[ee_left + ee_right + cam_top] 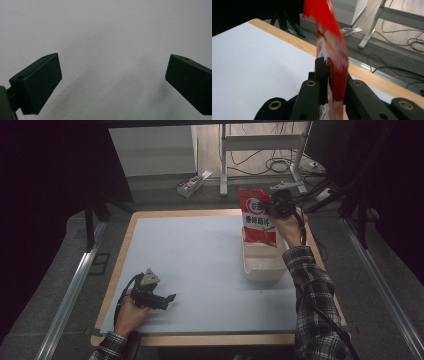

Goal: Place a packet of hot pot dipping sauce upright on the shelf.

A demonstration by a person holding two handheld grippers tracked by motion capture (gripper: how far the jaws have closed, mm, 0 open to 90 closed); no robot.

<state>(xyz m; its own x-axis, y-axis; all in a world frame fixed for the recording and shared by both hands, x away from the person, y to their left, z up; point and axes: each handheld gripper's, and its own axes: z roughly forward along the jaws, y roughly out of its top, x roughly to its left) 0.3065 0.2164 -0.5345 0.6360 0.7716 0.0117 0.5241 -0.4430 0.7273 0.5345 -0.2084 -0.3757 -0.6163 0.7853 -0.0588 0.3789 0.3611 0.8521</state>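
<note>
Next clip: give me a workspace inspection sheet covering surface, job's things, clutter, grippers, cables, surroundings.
Surface: pale mat on a wood-edged table, bare apart from the items below.
Job's things: red snack bag held upright above a white bin at the table's right side.
Clutter: nothing seen on the table.
Grippers: right gripper shut on the bag; left gripper open, low over the mat near the front left.
Cables: one trails from each gripper; loose cables on the floor behind.
Surroundings: small box on the floor, white stand legs, dark curtains.
</note>
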